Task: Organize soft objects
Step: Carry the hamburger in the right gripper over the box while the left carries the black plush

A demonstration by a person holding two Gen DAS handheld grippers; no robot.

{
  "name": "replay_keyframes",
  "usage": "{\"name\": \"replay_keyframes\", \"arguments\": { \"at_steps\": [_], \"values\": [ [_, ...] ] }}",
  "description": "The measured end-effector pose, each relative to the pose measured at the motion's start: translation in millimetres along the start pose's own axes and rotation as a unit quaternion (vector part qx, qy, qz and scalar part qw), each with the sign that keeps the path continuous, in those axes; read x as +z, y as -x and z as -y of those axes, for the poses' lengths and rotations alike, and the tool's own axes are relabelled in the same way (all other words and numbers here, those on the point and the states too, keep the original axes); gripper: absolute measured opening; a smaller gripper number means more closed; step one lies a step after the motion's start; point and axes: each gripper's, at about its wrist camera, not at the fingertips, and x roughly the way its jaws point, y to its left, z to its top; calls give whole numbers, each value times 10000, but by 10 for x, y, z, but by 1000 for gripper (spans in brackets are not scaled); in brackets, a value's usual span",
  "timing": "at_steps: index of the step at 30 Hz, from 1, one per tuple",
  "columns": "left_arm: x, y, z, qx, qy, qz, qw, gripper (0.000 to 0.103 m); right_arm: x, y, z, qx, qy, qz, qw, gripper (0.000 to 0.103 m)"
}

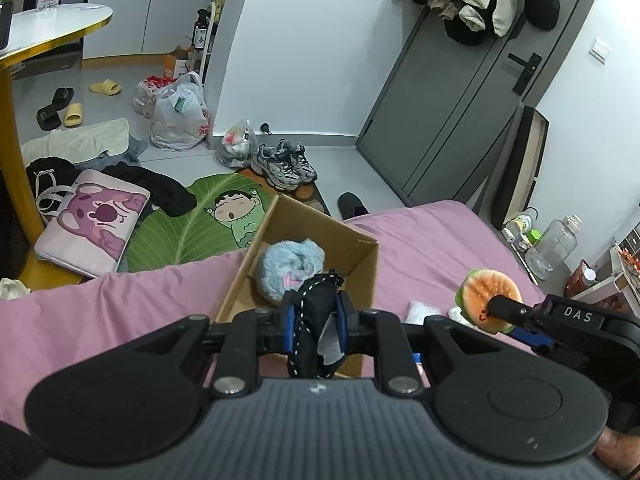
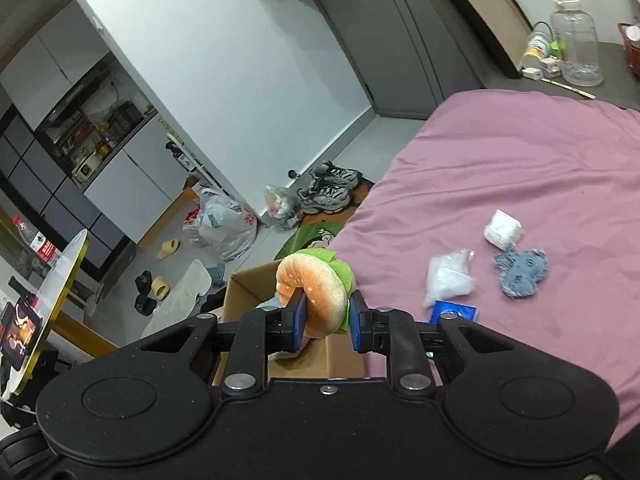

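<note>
**Both hands loaded, box half filled**

From the left: my left gripper (image 1: 316, 326) has its fingers pinched on a black dotted fabric piece (image 1: 310, 332), hanging over the cardboard box (image 1: 362, 264), where a blue fluffy toy (image 1: 290, 268) already lies. My right gripper (image 2: 326, 318) squeezes the burger plush (image 2: 314, 296) above the box's edge. On the bed (image 2: 520, 160) a grey-blue knitted piece (image 2: 522, 272), a white roll (image 2: 502, 229) and a clear bag (image 2: 448, 278) remain.

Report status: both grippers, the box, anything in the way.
Left gripper shut on black fabric item above cardboard box. Right gripper shut on plush burger. Blue fluffy toy already boxed. Nothing blocking.
</note>
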Motion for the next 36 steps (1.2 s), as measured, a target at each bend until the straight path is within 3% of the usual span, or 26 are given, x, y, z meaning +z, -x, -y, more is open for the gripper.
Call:
{"name": "replay_keyframes", "arguments": {
  "at_steps": [18, 27, 36],
  "values": [
    [225, -546, -105, 190, -31, -350, 9992, 19, 171, -513, -289, 237, 487, -432, 9976, 22],
    [214, -893, -92, 468, -173, -606, 9969, 19, 253, -762, -348, 497, 626, -647, 9947, 22],
    [121, -1264, -26, 884, -747, -806, 9900, 19, 182, -974, -147, 568, 535, -799, 9937, 22]
  ]
}}
